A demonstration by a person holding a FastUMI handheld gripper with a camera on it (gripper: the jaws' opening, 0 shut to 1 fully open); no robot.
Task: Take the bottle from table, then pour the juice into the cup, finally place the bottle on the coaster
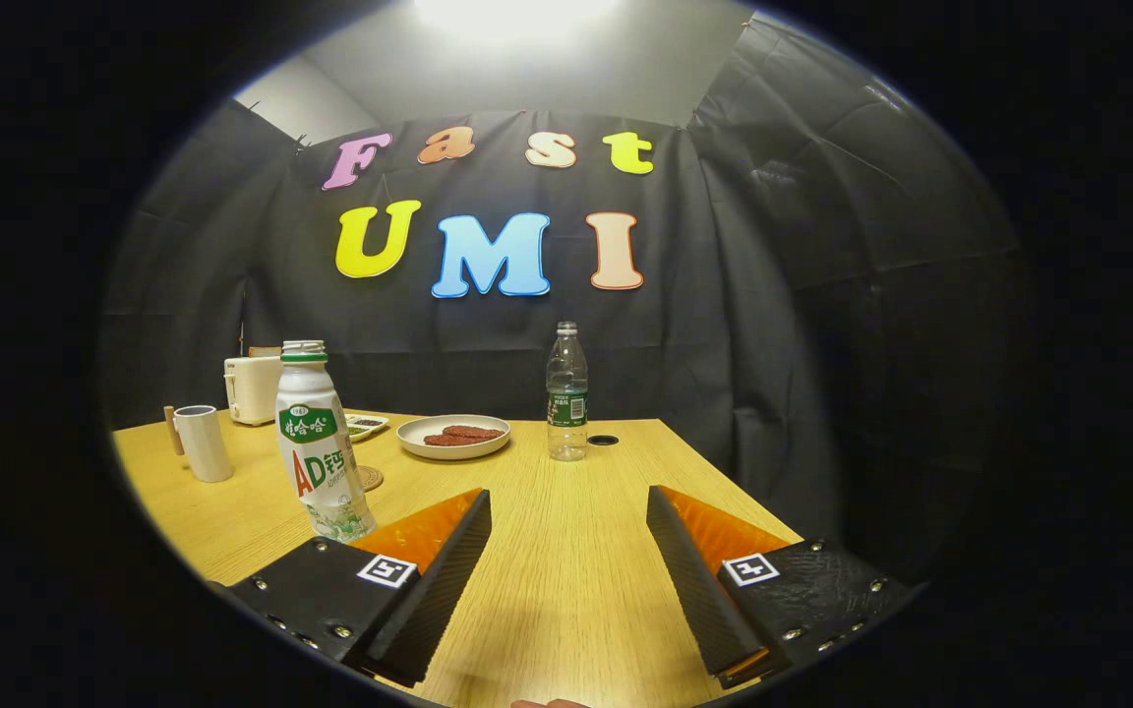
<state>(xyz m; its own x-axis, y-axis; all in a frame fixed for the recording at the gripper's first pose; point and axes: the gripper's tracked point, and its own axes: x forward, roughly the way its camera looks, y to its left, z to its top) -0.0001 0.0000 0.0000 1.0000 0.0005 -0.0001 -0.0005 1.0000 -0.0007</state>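
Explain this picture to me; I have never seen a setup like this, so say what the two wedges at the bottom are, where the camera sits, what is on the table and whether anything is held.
The two wedges are the fingers of a hand-held two-finger gripper; a person carries it, with no robot arm. The camera rides on it and looks forward along the fingers, with a fisheye bend. The fingers stand open with nothing between them.

On the light wooden table a white juice bottle with a green label stands just beyond the left finger. Behind it lies a round coaster; further left stands a white cup. Further back are a white plate of reddish food, a clear plastic water bottle and a white toaster-like box.
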